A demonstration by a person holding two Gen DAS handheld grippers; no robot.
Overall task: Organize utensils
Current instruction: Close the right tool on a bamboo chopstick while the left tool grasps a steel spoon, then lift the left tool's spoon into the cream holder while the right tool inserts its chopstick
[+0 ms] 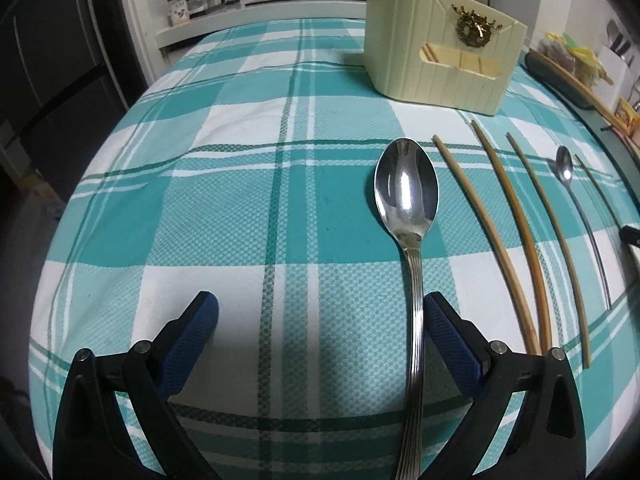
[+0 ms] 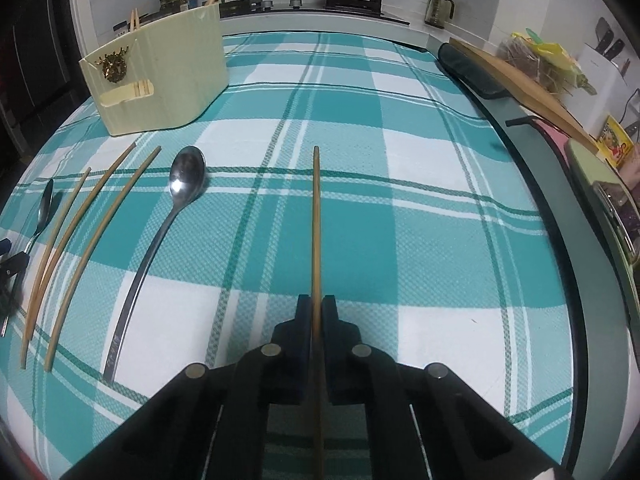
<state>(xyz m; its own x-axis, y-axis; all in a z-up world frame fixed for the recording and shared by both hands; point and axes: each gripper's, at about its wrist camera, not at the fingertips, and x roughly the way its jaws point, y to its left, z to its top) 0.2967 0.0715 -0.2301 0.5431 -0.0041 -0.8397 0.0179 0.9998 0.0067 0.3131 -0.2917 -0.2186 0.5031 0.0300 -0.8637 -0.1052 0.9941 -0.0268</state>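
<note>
A teal-and-white plaid tablecloth (image 1: 248,184) covers the desk. The utensil holder (image 1: 436,48) is cream with a gold emblem (image 1: 474,26); the spoon (image 1: 406,188) is shiny silver, the chopsticks (image 1: 508,216) tan.

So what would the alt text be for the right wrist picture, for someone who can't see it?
The right gripper is shut on a single wooden chopstick that points forward over a teal checked tablecloth. To its left lie a long-handled spoon and three more chopsticks, with a cream utensil holder standing beyond them.
</note>
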